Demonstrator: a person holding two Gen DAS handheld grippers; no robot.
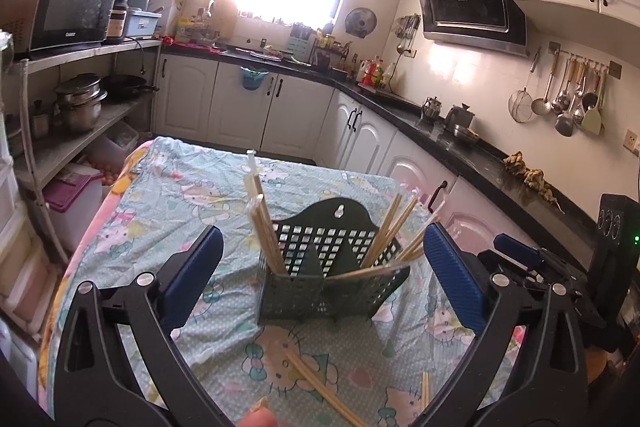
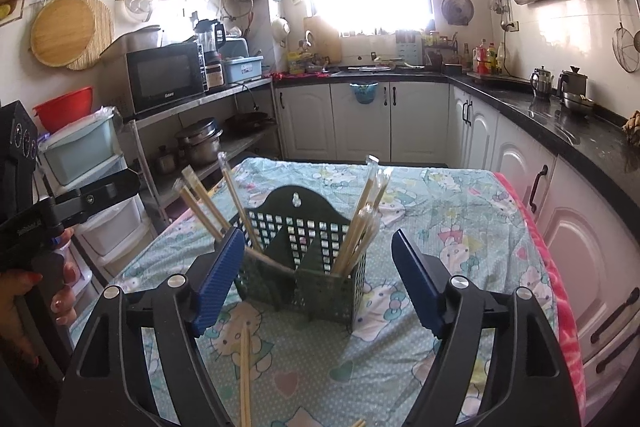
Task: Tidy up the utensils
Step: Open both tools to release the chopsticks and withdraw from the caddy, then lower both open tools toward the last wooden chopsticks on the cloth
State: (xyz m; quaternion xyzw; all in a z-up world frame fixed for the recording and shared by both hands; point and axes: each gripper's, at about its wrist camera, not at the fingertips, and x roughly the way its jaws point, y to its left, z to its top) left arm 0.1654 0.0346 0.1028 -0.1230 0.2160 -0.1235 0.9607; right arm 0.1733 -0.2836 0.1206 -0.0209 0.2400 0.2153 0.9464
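Note:
A dark green perforated utensil holder (image 1: 304,295) (image 2: 320,291) with two compartments stands on the cartoon-print tablecloth (image 1: 180,195) (image 2: 460,211). Wooden chopsticks lean in its left compartment (image 1: 266,231) (image 2: 236,203) and in its right compartment (image 1: 394,227) (image 2: 364,223). Loose chopsticks (image 1: 320,387) (image 2: 245,375) lie on the cloth in front of it. My left gripper (image 1: 323,239) is open just short of the holder, with nothing between its blue pads (image 1: 196,275). My right gripper (image 2: 318,235) is also open and empty, close to the holder's front.
The table's far edge faces white cabinets (image 1: 248,107) under a black counter (image 1: 460,143). A metal shelf (image 2: 208,99) with a microwave and pots stands to the left. A hand (image 2: 24,291) holds the left gripper's handle at the left edge of the right wrist view.

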